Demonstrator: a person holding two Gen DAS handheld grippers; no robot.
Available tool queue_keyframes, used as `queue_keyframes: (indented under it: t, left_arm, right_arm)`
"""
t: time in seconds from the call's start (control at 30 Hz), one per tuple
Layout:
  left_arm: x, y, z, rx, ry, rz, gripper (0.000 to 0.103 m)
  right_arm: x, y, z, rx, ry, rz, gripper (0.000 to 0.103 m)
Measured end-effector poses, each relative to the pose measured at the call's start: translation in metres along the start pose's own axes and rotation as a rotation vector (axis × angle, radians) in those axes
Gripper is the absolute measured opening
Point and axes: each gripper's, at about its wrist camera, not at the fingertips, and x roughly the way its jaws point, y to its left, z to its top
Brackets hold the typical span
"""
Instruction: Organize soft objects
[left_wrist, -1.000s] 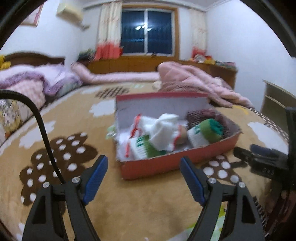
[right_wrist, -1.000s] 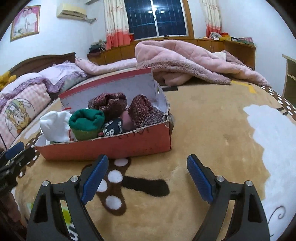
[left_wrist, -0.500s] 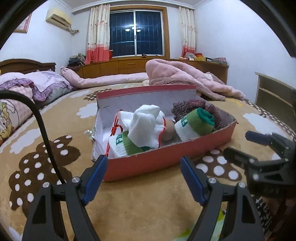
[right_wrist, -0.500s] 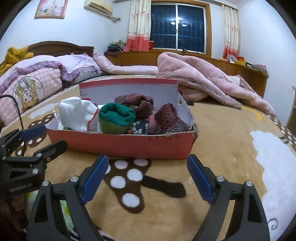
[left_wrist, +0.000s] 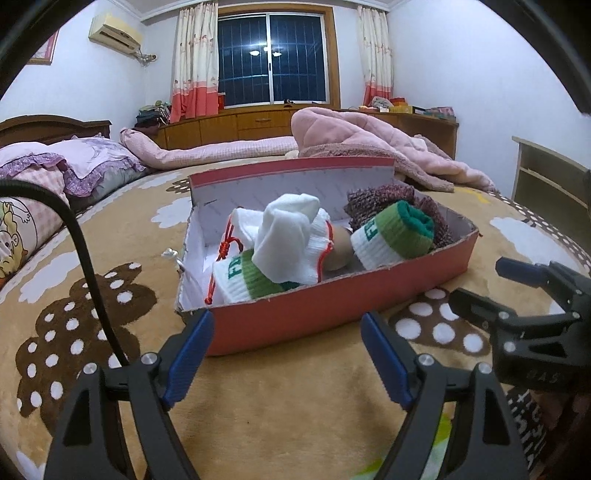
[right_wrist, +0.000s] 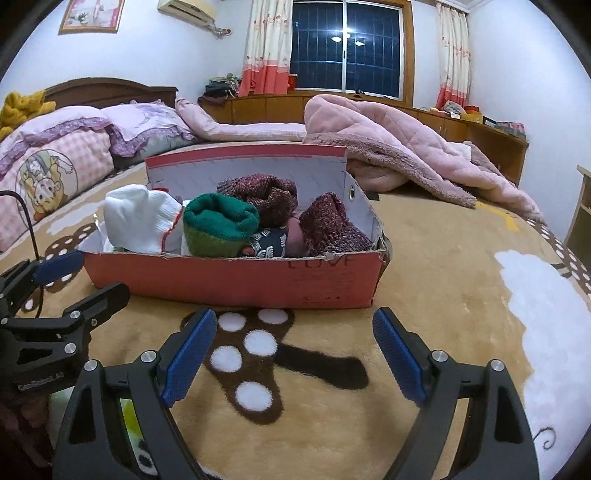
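Tongs, left (left_wrist: 286, 345) and right (right_wrist: 293, 343), gape before seemingly full box (right_wrist: 236, 280).

A: Room check?
B: Bedroom. White walls, dark window (left_wrist: 272, 61) reflecting ceiling lights, cream-and-red curtains (left_wrist: 194, 62), AC unit (left_wrist: 115, 34) upper left, framed picture (right_wrist: 93, 14).
A: Furniture?
B: Wooden headboard (right_wrist: 110, 89), low wooden cabinets (left_wrist: 236, 125) under the window. Bed has a tan patterned blanket (right_wrist: 443, 266), pink quilt (right_wrist: 388, 147), pillows (right_wrist: 55, 162).
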Motion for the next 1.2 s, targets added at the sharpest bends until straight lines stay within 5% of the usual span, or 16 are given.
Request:
queue_keyframes:
  t: [1.2]
  left_arm:
    - [0.0044,-0.0028,-0.0016,-0.010,0.024,0.012,0.085]
  right_arm:
    - [0.0068,0.0036,0.0003,-0.015,0.027,-0.015,0.086]
